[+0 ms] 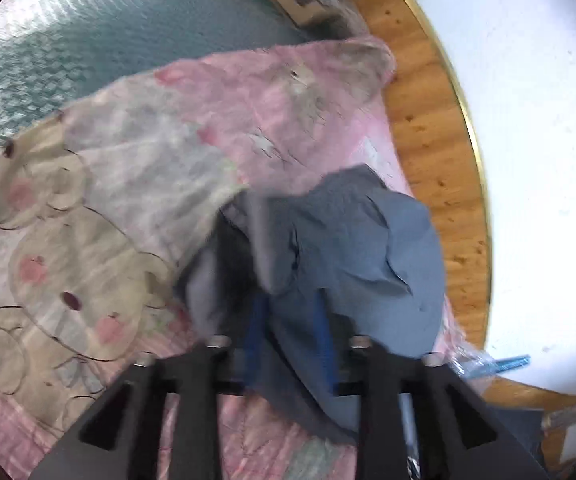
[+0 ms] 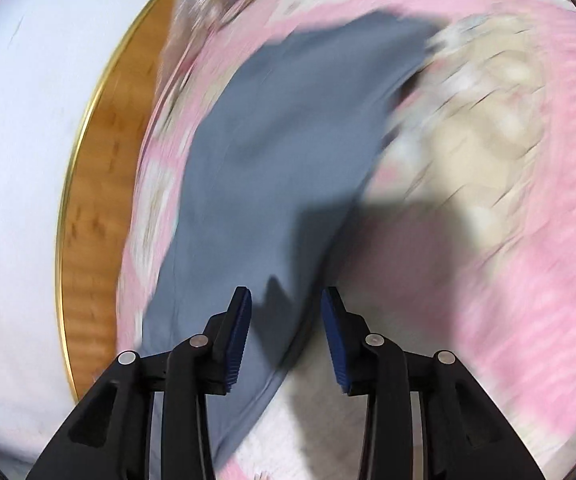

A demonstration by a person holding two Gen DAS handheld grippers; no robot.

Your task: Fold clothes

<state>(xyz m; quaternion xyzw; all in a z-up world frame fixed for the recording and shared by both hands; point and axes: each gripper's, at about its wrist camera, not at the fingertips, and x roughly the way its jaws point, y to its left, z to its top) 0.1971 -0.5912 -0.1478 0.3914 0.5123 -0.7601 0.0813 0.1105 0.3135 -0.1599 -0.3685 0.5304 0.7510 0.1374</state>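
Left tool [image 1: 289, 332] clamping bunched blue-grey garment [image 1: 351, 248] at lower centre, right tool [image 2: 286, 334] hanging open over garment, pink cartoon bedspread [image 1: 88, 216] lying beneath.

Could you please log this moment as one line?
left tool: cloth bunched between its pads | right tool: open above grey-blue garment | surface: pink quilt

No legible text, labels, nos. or signs in either view.
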